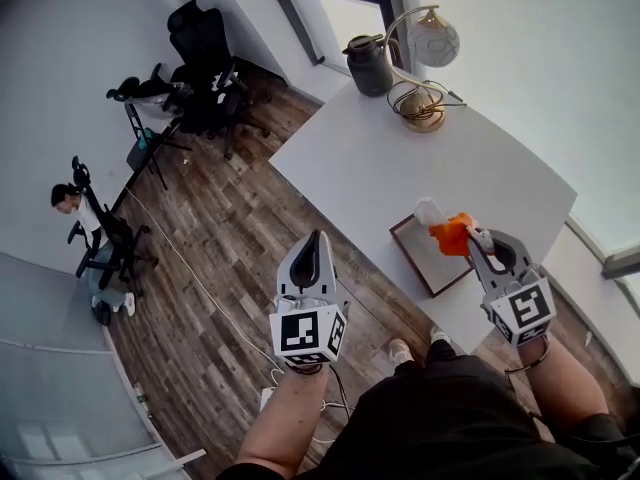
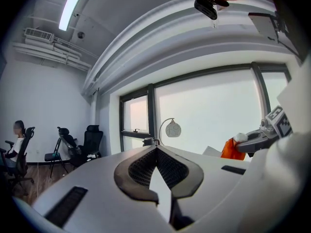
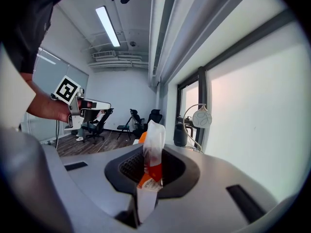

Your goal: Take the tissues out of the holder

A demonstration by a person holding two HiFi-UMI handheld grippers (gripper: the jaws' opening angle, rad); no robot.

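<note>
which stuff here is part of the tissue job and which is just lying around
Job: tissue pack, pinched in the right hand-held gripper; dark-framed tray on the table, likely the holder.
Lying about: lamp, dark jug, office chairs; left hand-held gripper, shut and empty.

Ahead-right of the right jaws, a jug [image 3: 180, 133] and lamp [image 3: 201, 117] stand on the table [image 1: 360, 158]. Chairs [image 3: 155, 114] stand farther ahead.

From my console I look down on a white-walled office: a wood-plank floor [image 1: 220, 238], a white table [image 1: 400, 168] by the window [image 2: 209, 110] bearing a brass arc lamp [image 1: 425, 68] and dark jug [image 1: 370, 65], black office chairs [image 1: 205, 68] beyond, a seated person [image 1: 70, 203] at left, and a ceiling strip light [image 3: 108, 25] lit.
</note>
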